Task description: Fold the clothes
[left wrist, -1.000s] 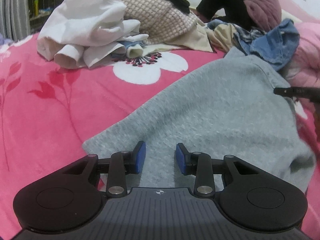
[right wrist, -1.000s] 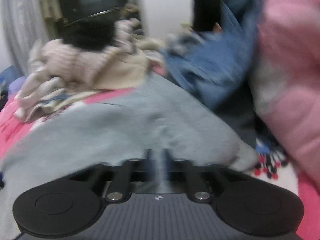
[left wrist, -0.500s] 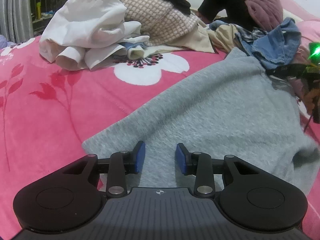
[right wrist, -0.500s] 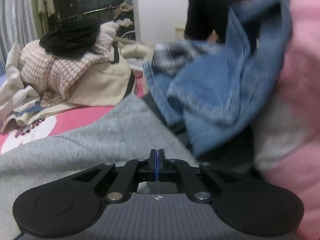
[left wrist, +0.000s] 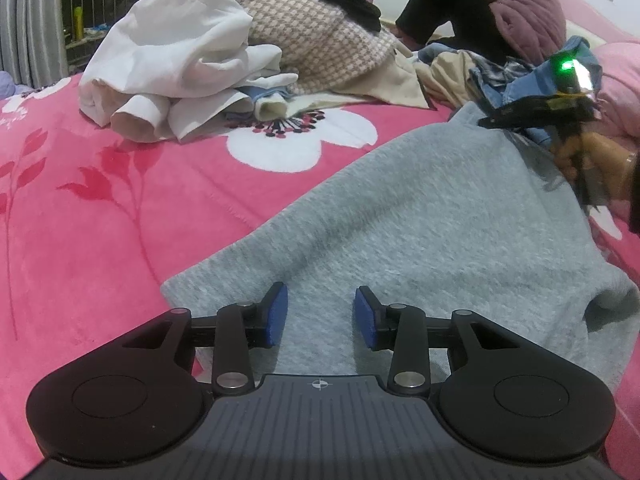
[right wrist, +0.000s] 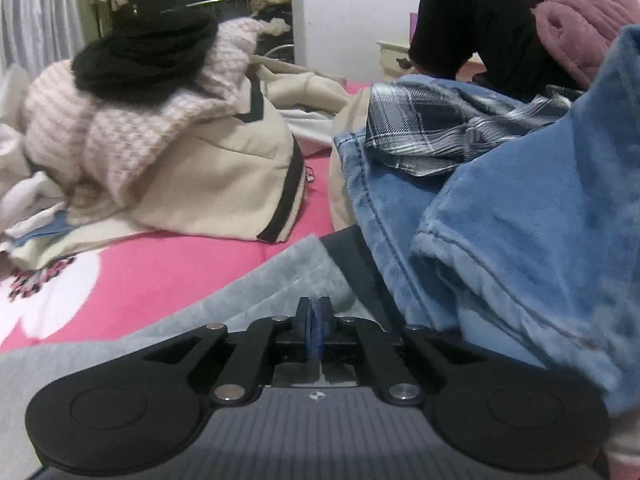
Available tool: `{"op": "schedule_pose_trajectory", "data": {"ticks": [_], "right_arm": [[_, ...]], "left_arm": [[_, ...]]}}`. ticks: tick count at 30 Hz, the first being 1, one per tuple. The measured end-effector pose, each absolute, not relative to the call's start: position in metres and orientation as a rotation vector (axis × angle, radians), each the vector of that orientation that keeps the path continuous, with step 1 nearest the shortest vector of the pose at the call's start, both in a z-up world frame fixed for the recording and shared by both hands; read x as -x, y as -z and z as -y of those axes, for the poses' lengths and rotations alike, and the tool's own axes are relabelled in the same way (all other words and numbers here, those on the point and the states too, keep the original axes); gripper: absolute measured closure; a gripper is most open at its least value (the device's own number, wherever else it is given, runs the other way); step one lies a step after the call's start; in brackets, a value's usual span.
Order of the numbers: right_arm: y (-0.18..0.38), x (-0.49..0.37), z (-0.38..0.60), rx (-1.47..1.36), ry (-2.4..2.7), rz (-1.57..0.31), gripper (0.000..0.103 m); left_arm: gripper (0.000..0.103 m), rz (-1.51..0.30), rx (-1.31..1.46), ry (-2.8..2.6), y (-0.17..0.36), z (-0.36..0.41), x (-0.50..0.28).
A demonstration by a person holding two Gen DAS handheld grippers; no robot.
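Black two-finger grippers point(left wrist: 320, 312) with blue pads point(left wrist: 276, 314), silver pivot screws, ribbed grey housing with crosshair mark

Even indoor light, soft shadows, fisheye-bent edges, right view perhaps slightly motion-blurred

Spread flat on the bed point(left wrist: 120, 216): a sweater point(left wrist: 420, 232), directly ahead of the left tool point(left wrist: 320, 314). Behind it to the left, a heap of clothes point(left wrist: 224, 52) on the bed. Behind it to the right, jeans point(right wrist: 520, 216) overlapping the sweater's far edge, beside the right tool point(right wrist: 314, 330). Farther back, a seated person point(left wrist: 492, 8).
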State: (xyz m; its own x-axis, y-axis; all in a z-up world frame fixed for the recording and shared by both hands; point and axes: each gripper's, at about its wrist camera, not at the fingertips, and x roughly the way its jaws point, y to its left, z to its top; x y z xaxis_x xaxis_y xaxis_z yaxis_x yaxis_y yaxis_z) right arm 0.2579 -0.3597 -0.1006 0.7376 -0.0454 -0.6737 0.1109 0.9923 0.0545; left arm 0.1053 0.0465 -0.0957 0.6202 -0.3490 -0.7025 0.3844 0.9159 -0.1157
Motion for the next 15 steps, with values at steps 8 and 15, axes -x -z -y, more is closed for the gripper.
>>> {"op": "schedule_pose_trajectory", "data": {"ticks": [8, 15], "right_arm": [[0.021, -0.178, 0.407, -0.173, 0.006, -0.56, 0.096], [0.024, -0.085, 0.426, -0.369, -0.005, -0.632, 0.096]], "left_arm": [[0.06, -0.804, -0.042, 0.432, 0.096, -0.046, -0.109], [0.058, -0.823, -0.036, 0.413, 0.095, -0.042, -0.111]]}}
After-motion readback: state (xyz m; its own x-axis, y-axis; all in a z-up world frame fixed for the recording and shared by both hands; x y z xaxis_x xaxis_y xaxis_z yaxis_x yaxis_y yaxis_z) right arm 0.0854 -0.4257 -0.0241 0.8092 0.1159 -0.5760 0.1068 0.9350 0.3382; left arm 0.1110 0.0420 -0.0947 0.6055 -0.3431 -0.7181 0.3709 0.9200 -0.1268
